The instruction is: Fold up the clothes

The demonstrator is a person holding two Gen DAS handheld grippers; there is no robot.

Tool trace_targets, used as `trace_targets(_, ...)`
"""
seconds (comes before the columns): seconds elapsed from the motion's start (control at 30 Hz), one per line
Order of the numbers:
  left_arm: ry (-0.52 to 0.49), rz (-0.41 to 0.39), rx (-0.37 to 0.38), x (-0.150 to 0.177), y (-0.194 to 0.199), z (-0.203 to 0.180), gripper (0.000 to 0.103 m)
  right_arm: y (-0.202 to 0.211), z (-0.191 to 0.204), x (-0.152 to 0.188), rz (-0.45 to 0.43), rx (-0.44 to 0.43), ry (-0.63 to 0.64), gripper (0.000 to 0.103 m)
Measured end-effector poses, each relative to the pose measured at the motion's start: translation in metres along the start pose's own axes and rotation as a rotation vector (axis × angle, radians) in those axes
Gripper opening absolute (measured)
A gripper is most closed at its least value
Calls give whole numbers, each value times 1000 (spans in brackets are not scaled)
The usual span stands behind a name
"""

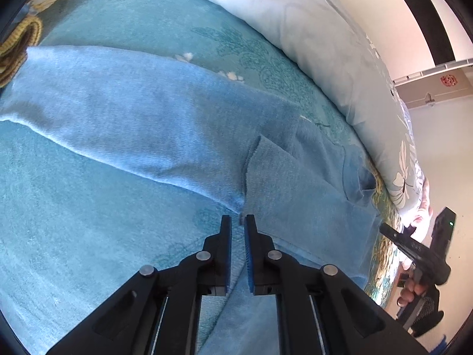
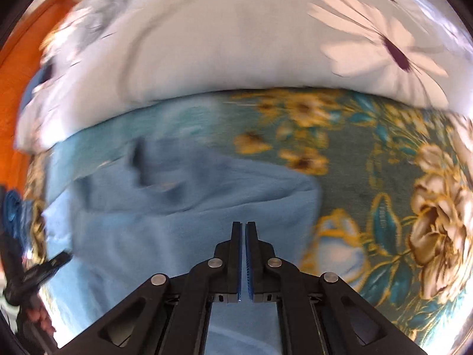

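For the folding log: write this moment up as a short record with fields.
surface: teal floral blanket on a bed
garment: light blue fleece garment, spread flat, a sleeve or leg stretching left
left gripper: slightly open, tips over the garment's edge, nothing between the pads
right gripper: shut, empty, above the garment
behind: pale floral duvet

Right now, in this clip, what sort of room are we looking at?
Most likely a bedroom: the blue garment lies on a teal flowered bedspread, a puffy pale floral duvet is bunched along its far side, and a plain wall rises behind.
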State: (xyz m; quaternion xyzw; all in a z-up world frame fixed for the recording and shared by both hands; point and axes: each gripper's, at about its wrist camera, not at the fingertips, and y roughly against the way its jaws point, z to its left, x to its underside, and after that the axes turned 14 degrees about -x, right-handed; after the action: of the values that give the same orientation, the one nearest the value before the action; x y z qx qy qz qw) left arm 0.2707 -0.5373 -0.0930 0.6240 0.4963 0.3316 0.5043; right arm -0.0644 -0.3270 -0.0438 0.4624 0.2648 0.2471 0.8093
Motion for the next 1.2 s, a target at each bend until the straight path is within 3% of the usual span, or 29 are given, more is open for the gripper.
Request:
trace_targets(0.2, 23, -23, -10, -6, 9, 12, 16, -24, 35, 7, 42, -75, 49, 4)
trace_targets(0.43, 141, -48, -34, -10, 11, 47, 24, -56, 19, 2, 87, -3, -26, 4)
trace_targets(0.6, 252, -96, -60, -14, 21, 84, 35, -44, 28, 6, 56, -4, -20, 4)
trace_targets(0.8, 407, -193, -158, -24, 32, 132, 43, -21, 61, 18, 34, -13, 43, 4)
trace_targets(0.83, 439, -200, -149, -26, 31, 141, 48, -19, 66, 19, 34, -16, 49, 4)
trace_targets(1.03, 592, -217, -36, -34, 18, 170, 48, -9, 86, 33, 54, -10, 93, 4)
trace_targets(1.2, 659, -222, -25, -37, 10, 178, 45, -10, 101, 40, 70, -17, 103, 4)
